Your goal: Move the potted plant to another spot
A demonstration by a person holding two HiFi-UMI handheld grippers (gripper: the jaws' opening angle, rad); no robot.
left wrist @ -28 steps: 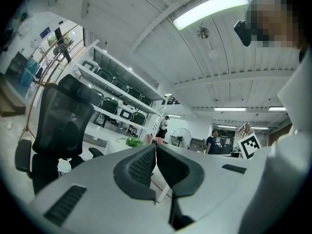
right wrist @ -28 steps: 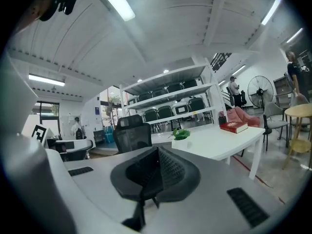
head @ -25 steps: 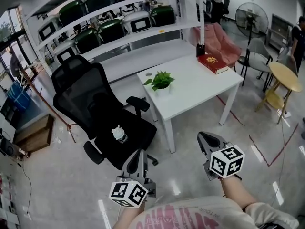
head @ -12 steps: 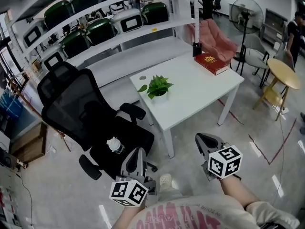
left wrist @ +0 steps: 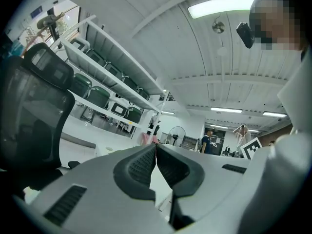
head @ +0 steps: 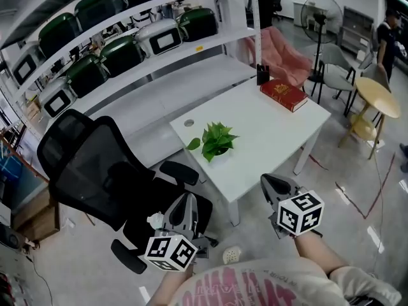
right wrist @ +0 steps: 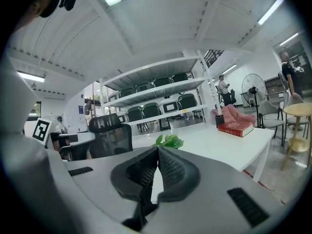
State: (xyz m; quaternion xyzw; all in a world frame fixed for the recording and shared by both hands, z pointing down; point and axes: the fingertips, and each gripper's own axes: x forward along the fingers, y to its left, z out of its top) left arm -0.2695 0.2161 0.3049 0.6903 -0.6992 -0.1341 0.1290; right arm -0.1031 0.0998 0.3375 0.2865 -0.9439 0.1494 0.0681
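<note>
The potted plant (head: 217,141), green leaves in a small white pot, stands on the white table (head: 274,123) towards its left front part; its leaves (right wrist: 168,141) peek over my right gripper's jaws in the right gripper view. My right gripper (head: 269,185) hangs off the table's front edge, shut and empty, its jaw pads (right wrist: 157,150) meeting. My left gripper (head: 189,201) is over the black office chair (head: 95,164), also shut with nothing in it (left wrist: 156,147). Both stay short of the plant.
A red book (head: 283,95) lies at the table's far right corner. Behind the table runs a white shelf unit (head: 127,37) with green cases. A fan (head: 317,11), pink chair (head: 284,53), round wooden stool (head: 376,104) and people stand to the right.
Both grippers and the head camera have advanced towards the table. The plant and table now sit closer and lower in the head view, and the black chair has slid left and beneath my left gripper.
</note>
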